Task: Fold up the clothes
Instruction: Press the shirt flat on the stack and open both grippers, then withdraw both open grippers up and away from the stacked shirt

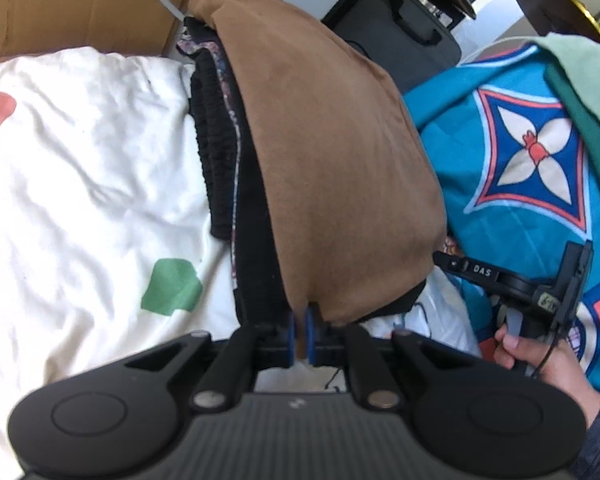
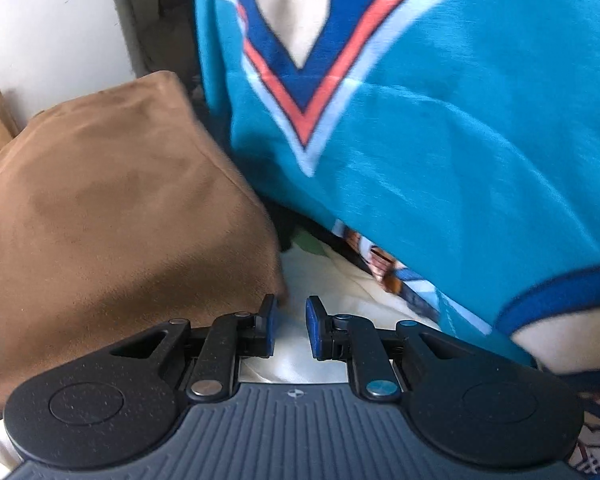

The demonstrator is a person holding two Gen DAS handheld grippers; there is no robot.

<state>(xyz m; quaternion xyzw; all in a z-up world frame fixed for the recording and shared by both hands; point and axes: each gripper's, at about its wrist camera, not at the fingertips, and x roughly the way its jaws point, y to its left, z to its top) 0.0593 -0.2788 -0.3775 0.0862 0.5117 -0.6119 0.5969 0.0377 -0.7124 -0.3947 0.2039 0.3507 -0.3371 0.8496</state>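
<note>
The left hand-held gripper [image 1: 299, 330] pinches the near hem of the folded brown garment [image 1: 324, 152], which tops a dark stack on the white sheet [image 1: 92, 168]. The right hand-held gripper [image 2: 290, 326], pads slightly spread on nothing, touches the brown garment's corner. The teal patterned cloth [image 2: 440, 140] crowds the right; bare sheet lies left.

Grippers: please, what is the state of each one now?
Left gripper: jaws shut on the near edge of the brown garment.
Right gripper: jaws open, holding nothing, beside the brown garment's corner.
</note>
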